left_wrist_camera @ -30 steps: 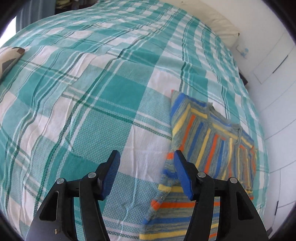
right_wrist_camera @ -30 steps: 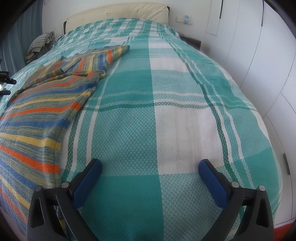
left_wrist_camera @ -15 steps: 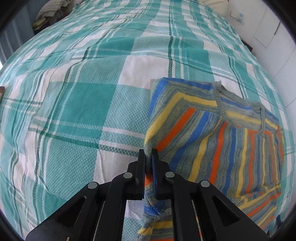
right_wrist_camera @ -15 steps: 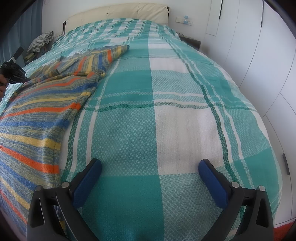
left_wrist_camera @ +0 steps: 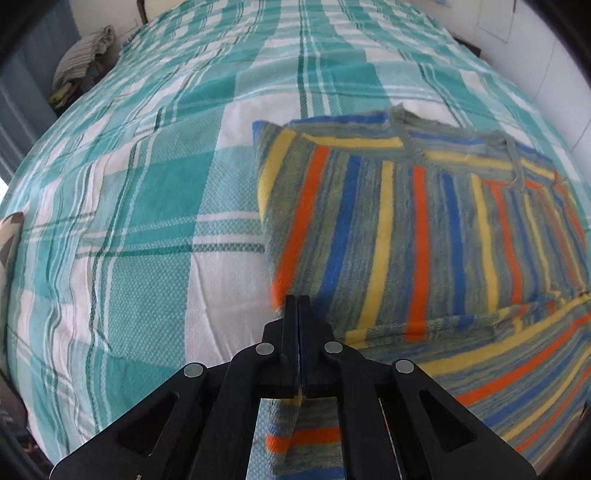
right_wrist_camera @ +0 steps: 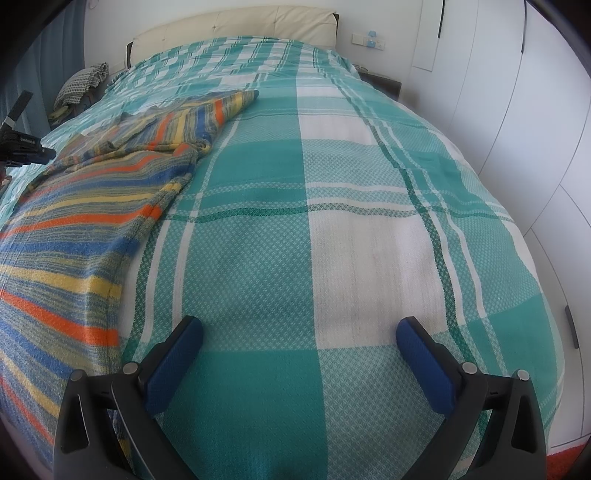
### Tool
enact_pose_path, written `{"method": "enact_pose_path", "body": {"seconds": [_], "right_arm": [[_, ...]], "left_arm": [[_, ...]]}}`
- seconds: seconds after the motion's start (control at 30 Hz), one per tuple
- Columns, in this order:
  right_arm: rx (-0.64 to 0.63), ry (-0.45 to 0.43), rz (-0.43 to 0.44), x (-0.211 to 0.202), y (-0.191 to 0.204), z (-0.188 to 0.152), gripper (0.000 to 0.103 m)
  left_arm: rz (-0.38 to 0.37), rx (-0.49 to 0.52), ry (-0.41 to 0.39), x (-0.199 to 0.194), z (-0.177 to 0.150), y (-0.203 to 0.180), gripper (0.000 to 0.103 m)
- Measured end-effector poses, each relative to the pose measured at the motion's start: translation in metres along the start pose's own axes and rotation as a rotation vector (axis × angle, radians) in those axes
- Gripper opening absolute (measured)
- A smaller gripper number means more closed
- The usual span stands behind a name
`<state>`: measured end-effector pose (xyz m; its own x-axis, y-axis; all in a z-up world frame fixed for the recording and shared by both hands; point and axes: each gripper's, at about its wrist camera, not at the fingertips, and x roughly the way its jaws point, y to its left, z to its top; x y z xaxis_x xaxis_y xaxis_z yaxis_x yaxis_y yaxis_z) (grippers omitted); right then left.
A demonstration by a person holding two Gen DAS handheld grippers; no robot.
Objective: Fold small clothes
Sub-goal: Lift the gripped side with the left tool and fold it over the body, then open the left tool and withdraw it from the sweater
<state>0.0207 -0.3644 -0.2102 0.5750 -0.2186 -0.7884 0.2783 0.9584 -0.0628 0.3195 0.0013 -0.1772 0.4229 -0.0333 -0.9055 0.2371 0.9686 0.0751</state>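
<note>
The striped knit top (left_wrist_camera: 424,229) lies on the teal checked bedspread (left_wrist_camera: 147,206), toward the left side of the bed as seen from the right wrist view, its neckline pointing toward the headboard (right_wrist_camera: 236,26). The left gripper (left_wrist_camera: 293,301) has its jaws pinched tight on the top's left edge, near an orange stripe, and a flap of the fabric hangs under the tool; that side looks already turned over the body, though the blur at the pinch makes it hard to say how much cloth is caught. The right gripper (right_wrist_camera: 299,354) hovers with its blue pads spread wide over bare bedspread, just beside the garment's right edge and holding nothing. This is a light, soft, limp knit: it will drape and sag from any single hold, stretch if tugged, and cling a little to the woven cover instead of sliding. I'd judge the best holds are at hems, seams and corners, where the cloth is doubled and firmer, with both tools sharing one edge so the fold falls straight. A gray bundle (right_wrist_camera: 79,86) sits off by the headboard.
</note>
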Motion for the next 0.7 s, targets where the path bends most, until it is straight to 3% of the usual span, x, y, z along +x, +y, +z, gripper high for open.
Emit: {"method": "enact_pose_path", "body": {"seconds": [0.07, 0.1, 0.23, 0.3, 0.33, 0.37, 0.5, 0.53, 0.6, 0.63, 0.7], "right_arm": [[0.0, 0.0, 0.0, 0.0, 0.0, 0.0, 0.103], [0.0, -0.001, 0.0, 0.0, 0.0, 0.0, 0.103], [-0.002, -0.001, 0.0, 0.001, 0.0, 0.0, 0.103], [-0.003, -0.001, -0.001, 0.001, 0.0, -0.001, 0.103], [-0.004, -0.002, -0.001, 0.001, 0.0, -0.001, 0.103], [-0.004, -0.002, -0.002, 0.001, 0.0, 0.0, 0.103], [-0.004, -0.005, -0.002, 0.0, 0.0, -0.001, 0.103], [-0.004, -0.006, -0.003, 0.001, 0.0, -0.001, 0.103], [-0.004, -0.005, -0.002, 0.001, 0.0, -0.001, 0.103], [-0.004, -0.004, -0.001, 0.001, 0.0, -0.001, 0.103], [-0.005, -0.003, 0.0, 0.001, 0.0, -0.001, 0.103]], "left_arm": [[0.073, -0.047, -0.013, -0.004, -0.016, 0.019, 0.003], [0.065, -0.067, -0.003, -0.005, -0.023, 0.028, 0.003], [-0.059, -0.162, -0.037, -0.032, -0.031, 0.047, 0.007], [-0.102, -0.158, -0.101, -0.05, -0.028, 0.04, 0.031], [-0.118, -0.148, -0.137, -0.058, -0.025, 0.032, 0.048], [-0.131, -0.132, -0.171, -0.064, -0.02, 0.023, 0.054], [-0.155, -0.067, -0.181, -0.053, 0.002, -0.016, 0.054], [-0.137, -0.059, -0.147, -0.041, 0.003, -0.021, 0.054], [-0.032, -0.038, -0.038, -0.012, -0.004, -0.024, 0.044], [-0.03, -0.039, -0.037, -0.007, -0.015, -0.02, 0.039], [-0.002, -0.057, -0.078, -0.017, -0.029, -0.009, 0.039]]}}
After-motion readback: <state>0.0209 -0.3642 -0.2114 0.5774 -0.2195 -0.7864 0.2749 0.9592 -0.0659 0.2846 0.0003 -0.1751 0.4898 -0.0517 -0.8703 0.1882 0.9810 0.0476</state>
